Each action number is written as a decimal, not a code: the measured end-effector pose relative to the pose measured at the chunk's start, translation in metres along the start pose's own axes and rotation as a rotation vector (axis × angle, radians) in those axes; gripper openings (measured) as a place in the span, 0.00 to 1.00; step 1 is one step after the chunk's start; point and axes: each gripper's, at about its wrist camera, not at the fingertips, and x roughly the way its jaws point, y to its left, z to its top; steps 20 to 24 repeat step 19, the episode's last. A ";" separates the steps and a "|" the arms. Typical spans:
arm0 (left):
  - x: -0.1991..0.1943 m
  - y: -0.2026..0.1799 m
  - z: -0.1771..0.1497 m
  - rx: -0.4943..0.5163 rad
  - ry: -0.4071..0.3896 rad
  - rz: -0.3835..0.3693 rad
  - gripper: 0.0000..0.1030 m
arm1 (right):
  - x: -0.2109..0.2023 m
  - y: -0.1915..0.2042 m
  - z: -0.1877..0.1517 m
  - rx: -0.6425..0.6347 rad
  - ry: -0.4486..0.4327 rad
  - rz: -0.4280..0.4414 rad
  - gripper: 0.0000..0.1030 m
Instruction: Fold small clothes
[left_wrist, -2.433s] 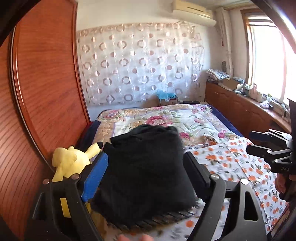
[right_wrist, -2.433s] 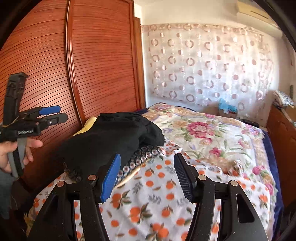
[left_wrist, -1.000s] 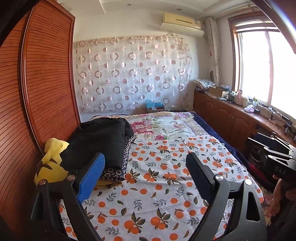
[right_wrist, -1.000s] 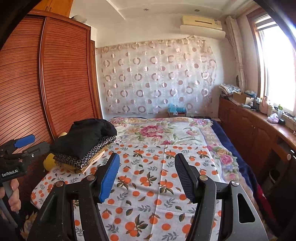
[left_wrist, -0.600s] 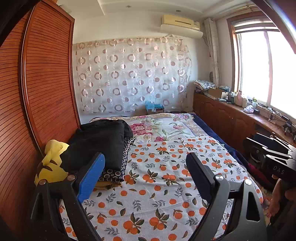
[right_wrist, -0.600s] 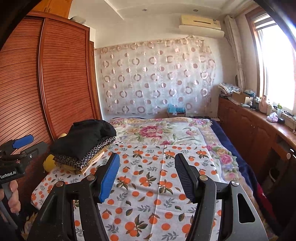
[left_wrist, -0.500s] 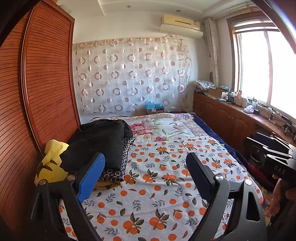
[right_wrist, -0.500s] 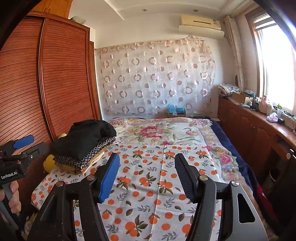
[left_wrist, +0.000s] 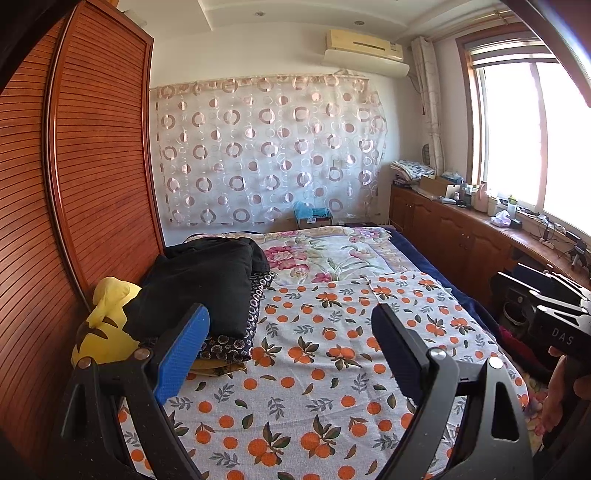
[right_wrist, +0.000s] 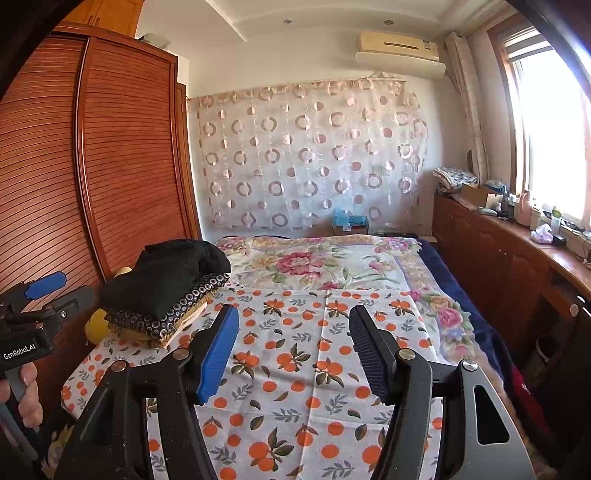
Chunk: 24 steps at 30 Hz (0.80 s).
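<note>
A stack of folded clothes lies at the bed's left edge: a black garment on top, a dark ring-patterned one under it. The stack also shows in the right wrist view. My left gripper is open and empty, held back above the orange-print sheet. My right gripper is open and empty above the same sheet. The left gripper also shows at the left edge of the right wrist view, and the right gripper's body at the right edge of the left wrist view.
A yellow plush toy lies beside the stack against the wooden wardrobe. A floral bedspread covers the far half of the bed. A wooden cabinet with clutter runs along the right under the window.
Both grippers pulled back from the black garment on the stack about two seconds ago. In the last second they have stayed nearly still.
</note>
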 end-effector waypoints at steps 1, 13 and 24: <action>0.000 -0.001 0.000 -0.002 0.000 0.002 0.87 | 0.000 -0.001 0.000 0.001 0.000 -0.001 0.62; 0.000 -0.001 -0.001 -0.002 0.000 0.002 0.87 | 0.000 -0.005 0.000 0.004 0.003 0.000 0.63; -0.001 -0.002 -0.001 -0.002 -0.001 0.004 0.87 | 0.000 -0.005 0.000 0.003 0.001 -0.003 0.63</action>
